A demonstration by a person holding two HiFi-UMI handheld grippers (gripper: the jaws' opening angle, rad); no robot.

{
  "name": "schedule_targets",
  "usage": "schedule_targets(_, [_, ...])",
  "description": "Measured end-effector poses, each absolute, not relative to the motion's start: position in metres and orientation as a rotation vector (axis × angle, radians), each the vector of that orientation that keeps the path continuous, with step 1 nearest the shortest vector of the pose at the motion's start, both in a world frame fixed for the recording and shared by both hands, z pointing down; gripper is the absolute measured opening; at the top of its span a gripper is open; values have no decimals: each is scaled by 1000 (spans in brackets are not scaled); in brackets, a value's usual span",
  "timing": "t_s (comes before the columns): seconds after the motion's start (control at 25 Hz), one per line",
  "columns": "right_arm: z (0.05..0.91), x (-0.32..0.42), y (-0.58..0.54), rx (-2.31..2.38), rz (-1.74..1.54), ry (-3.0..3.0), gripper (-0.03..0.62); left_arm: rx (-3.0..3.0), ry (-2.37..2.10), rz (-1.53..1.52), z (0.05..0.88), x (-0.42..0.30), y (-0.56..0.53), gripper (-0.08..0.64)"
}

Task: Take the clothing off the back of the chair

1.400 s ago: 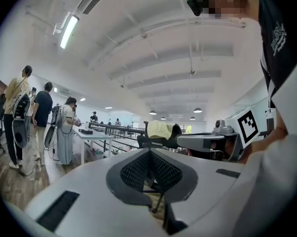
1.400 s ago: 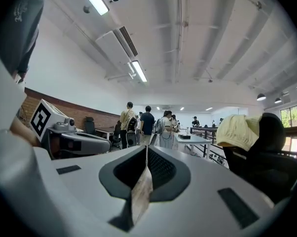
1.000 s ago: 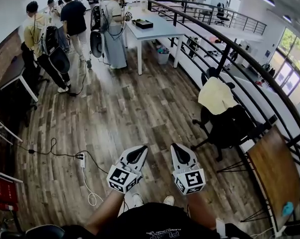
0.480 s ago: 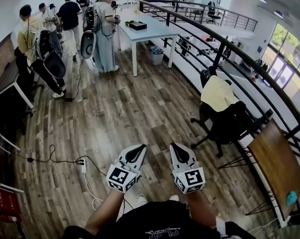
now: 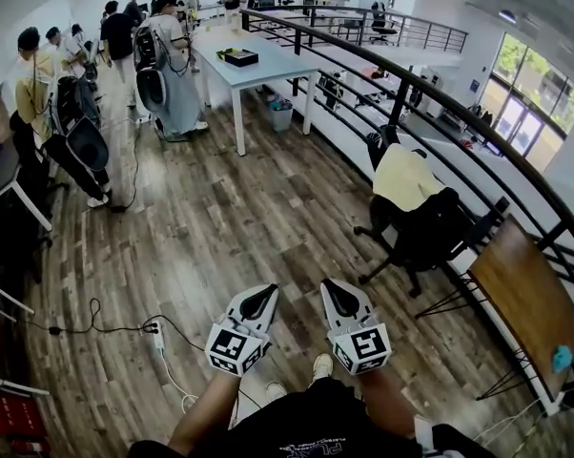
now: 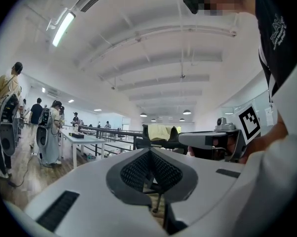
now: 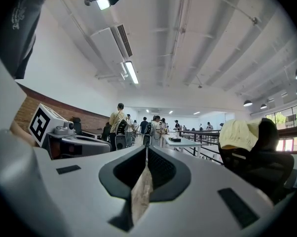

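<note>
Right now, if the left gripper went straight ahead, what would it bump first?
Probably the black office chair with the pale yellow garment on its back; depth is hard to judge.

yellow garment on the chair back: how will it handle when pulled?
Probably floppy and light: the yellow garment drapes in soft folds, so it should sag from a pinch. It only hangs over the office chair, so likely slides off. The chair has a star base; a hard tug might roll or swivel it.

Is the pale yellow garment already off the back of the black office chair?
No, the pale yellow garment hangs draped over the back of the black office chair.
</note>
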State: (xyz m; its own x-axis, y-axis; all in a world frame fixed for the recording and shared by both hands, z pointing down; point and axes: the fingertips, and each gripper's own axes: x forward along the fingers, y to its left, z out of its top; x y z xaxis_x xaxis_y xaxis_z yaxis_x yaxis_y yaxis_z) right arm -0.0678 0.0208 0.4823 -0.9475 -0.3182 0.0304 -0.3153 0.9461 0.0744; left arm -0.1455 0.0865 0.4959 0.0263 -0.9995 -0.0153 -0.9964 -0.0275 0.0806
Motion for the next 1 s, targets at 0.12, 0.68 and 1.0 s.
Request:
schedule_targets(0.12, [483,-70,14,503,-103,-3059,23,2225,-2146,-96,496,-146,78,14])
schedule_targets(0.68, [481,-95,-62,488,-93,-3078,23,2232,-2151,-67,493,-164,0,14])
schedule_targets(1.0, [482,-108,-118,499,-81,-3076,23,2240,-2141,-41,493,-179,-56,14])
